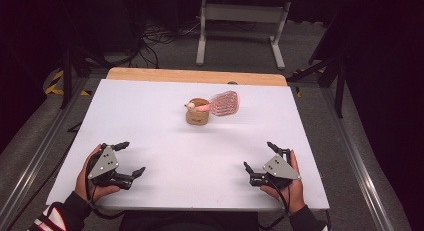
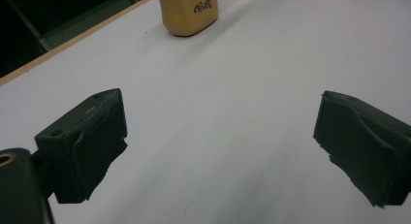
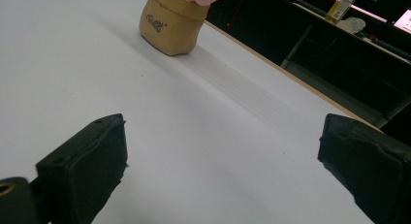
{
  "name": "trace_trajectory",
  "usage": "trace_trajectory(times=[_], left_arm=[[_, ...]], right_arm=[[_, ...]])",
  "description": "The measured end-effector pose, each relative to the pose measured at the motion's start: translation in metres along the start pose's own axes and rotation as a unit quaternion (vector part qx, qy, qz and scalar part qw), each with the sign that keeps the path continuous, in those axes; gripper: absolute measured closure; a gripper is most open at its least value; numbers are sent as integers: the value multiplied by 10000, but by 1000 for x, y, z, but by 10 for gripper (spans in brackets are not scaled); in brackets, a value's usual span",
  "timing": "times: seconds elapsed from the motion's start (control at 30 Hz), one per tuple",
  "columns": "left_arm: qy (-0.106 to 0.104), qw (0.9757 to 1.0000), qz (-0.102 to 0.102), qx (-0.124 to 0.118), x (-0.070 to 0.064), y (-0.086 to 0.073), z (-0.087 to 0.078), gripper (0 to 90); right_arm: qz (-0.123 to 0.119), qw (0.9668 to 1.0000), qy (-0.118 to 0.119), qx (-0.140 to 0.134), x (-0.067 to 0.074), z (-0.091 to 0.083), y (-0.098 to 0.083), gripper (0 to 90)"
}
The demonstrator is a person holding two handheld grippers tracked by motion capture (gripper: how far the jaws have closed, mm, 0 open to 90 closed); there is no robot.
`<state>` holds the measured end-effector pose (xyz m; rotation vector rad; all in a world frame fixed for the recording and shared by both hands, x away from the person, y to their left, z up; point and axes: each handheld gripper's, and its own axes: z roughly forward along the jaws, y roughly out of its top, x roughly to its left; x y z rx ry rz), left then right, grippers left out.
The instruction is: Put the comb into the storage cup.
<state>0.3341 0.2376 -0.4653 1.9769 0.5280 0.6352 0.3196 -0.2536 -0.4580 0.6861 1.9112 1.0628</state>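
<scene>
Far up the white table [image 1: 150, 121], a pink hairbrush [image 1: 222, 103] is stood in a tan cup [image 1: 198, 115]. Both look light. Left gripper [image 1: 132, 158] and right gripper [image 1: 257, 156] are held wide apart. The stiff handle should be gripped.

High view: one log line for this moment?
left hand-held gripper: open, idle | right hand-held gripper: open, idle | pink brush: lying across tan cup | table

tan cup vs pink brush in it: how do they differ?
The tan cup stands upright on the table; the pink brush lies tilted across its rim. The cup is solid-walled with dark lettering; the brush head is an open bristle grid. The cup rests on the table; the brush's head hangs past the cup. Both sit far from the left tool and right tool, both open.
</scene>
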Motion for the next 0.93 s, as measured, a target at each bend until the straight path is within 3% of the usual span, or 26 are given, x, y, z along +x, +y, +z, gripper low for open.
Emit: trace_trajectory(times=[0.93], left_arm=[[31, 9999, -137, 31, 3, -1, 3, 61]], right_arm=[[12, 10000, -22, -2, 0, 4, 0, 44]])
